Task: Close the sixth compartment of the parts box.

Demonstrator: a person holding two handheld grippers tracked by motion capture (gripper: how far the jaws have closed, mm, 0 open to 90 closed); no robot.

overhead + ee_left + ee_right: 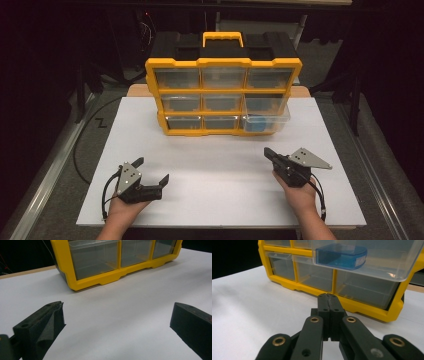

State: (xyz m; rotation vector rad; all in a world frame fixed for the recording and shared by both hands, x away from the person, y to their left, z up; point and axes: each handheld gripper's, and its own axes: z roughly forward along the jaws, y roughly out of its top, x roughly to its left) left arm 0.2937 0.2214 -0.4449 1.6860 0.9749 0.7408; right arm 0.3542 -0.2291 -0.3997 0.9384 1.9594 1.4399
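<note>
- The right gripper (270, 152) rests low over the white board (220, 165), its jaws pressed together on nothing; in the right gripper view the two pads meet flat, pointing at the organizer's bottom row.
- The left gripper (152, 170) sits near the board's front left, jaws spread wide and empty, well apart from the cabinet.
- The yellow drawer organizer (223, 95) stands upright at the far middle of the board, a black case with a yellow handle behind it.
- One clear drawer (265, 120), on the right side above the bottom row, stands pulled out past the frame; a blue box (341, 255) lies inside it. The other drawers sit flush.
- Judged from this, both hands are parked in front of the cabinet and the step in hand concerns that drawer: either taking the box out or pushing the drawer home.
- A push calls for the right gripper to rise to the drawer's front and press squarely, jaws kept together. A pick calls for spreading them first and coming in over the rim.
</note>
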